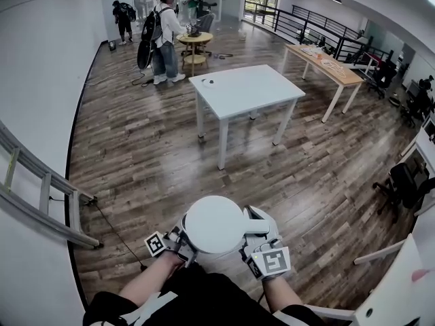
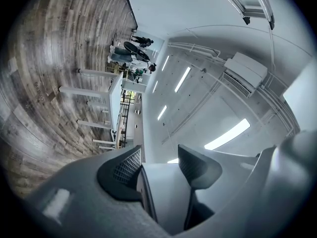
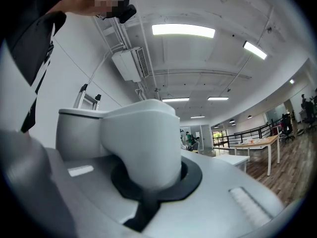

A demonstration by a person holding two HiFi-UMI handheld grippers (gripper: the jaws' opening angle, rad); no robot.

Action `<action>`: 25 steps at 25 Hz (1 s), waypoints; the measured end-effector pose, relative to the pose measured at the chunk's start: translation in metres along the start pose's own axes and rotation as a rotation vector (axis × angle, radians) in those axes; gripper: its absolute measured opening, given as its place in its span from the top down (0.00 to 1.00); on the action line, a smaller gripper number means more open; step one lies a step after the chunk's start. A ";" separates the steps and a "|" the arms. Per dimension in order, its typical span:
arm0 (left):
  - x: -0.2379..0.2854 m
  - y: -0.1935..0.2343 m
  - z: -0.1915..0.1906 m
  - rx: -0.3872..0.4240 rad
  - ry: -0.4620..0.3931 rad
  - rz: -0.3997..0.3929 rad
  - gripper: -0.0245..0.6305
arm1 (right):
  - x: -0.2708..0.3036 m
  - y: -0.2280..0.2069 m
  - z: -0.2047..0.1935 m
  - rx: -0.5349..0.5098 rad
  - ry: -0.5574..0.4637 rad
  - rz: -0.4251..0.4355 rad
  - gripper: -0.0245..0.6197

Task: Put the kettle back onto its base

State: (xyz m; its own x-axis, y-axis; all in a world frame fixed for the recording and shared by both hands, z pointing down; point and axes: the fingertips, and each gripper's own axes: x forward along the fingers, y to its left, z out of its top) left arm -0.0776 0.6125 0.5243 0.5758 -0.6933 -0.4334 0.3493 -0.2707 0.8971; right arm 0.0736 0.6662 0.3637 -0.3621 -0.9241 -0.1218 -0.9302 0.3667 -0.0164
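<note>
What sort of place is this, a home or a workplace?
Most likely an open-plan office or workshop hall: a bare white table on a wide wood-plank floor, a long wooden worktable by a black railing, and a black office chair.

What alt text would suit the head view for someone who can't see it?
Seen from above, a white kettle is held between the left gripper and the right gripper over a wood floor. Ahead stands a white table with a small round base on it; people stand farther back, a ladder leans at left.

The right tongs [image 3: 148, 180] clamp the white kettle [image 3: 79, 133] by its handle [image 3: 141, 138].
</note>
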 end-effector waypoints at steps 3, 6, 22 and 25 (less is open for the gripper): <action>0.016 0.006 0.011 -0.014 0.004 -0.014 0.63 | 0.017 -0.009 -0.002 -0.017 0.039 -0.024 0.95; 0.035 0.015 0.027 -0.022 0.011 -0.017 0.63 | 0.042 -0.017 0.001 -0.037 0.023 -0.033 0.95; 0.113 0.047 0.143 -0.072 0.046 -0.025 0.65 | 0.177 -0.028 -0.020 -0.047 0.015 -0.056 0.95; 0.115 0.049 0.166 -0.059 0.038 -0.011 0.65 | 0.199 -0.025 -0.029 -0.051 0.022 -0.052 0.95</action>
State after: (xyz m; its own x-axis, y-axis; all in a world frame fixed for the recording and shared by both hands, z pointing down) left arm -0.1169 0.4082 0.5327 0.5987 -0.6645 -0.4473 0.3985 -0.2373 0.8860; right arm 0.0226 0.4697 0.3687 -0.3139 -0.9442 -0.1001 -0.9495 0.3126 0.0281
